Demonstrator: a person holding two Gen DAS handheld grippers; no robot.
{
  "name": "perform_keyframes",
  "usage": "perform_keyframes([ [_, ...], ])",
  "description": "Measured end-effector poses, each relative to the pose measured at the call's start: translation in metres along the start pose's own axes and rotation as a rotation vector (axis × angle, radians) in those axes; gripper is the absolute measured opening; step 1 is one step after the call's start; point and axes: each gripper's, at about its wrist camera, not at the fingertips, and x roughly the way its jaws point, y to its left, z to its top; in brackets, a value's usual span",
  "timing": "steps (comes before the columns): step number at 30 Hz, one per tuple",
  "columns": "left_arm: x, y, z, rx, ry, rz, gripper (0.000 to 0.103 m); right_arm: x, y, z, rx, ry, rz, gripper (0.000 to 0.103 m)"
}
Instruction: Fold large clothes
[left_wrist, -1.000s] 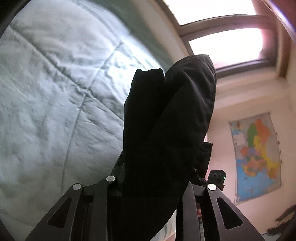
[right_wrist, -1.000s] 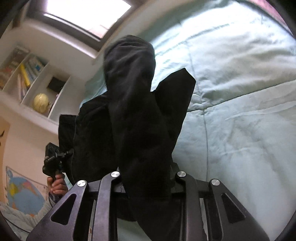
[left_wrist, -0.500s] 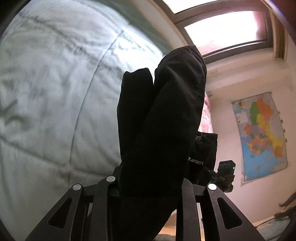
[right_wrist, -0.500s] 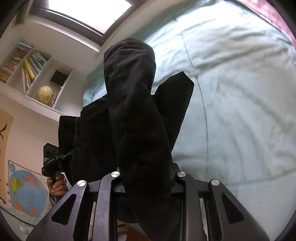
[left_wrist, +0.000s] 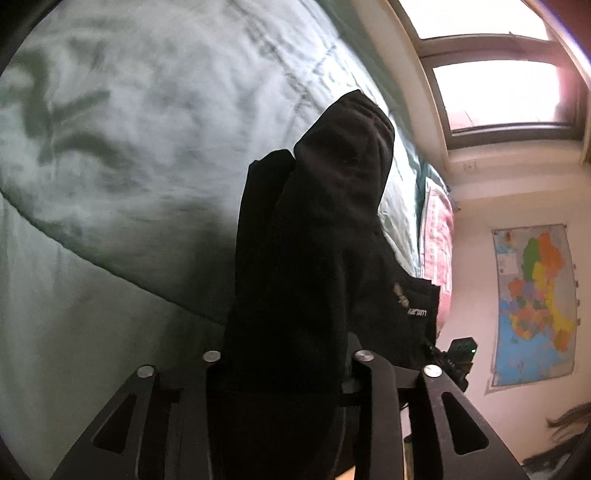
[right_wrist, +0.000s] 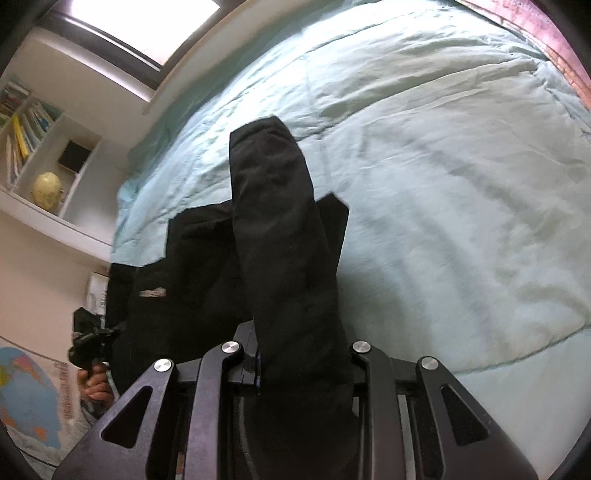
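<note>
Left wrist view: the left gripper (left_wrist: 286, 360) clamps a bunched fold of the black garment (left_wrist: 325, 236), which rises between its fingers and hangs over the pale green quilt (left_wrist: 110, 166) beyond. The right gripper (right_wrist: 291, 350) pinches another fold (same garment (right_wrist: 280, 236)) over that quilt (right_wrist: 443, 177), with a shelf (right_wrist: 55, 155) far left.

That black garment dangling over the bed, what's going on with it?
A person is folding a large black fabric garment, using a hand-held two-finger tool in each hand. The left claw and the right claw each pinch a bunched part of it, so it hangs between them above the pale green quilted bedspread. None of it looks laid out flat yet. In the right camera's view, the person's left hand shows gripping its tool.
</note>
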Motion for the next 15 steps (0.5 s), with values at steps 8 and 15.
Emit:
perform_keyframes([
  [8,0.018,0.059,-0.005,-0.001,-0.062,-0.170,0.050,0.040,-0.062,-0.024,-0.014,-0.026,-0.023,0.051],
  [15,-0.022,0.048,-0.030,0.144,-0.215,-0.111,0.050,0.017,-0.086,-0.051,0.027,-0.159,-0.010,0.057],
])
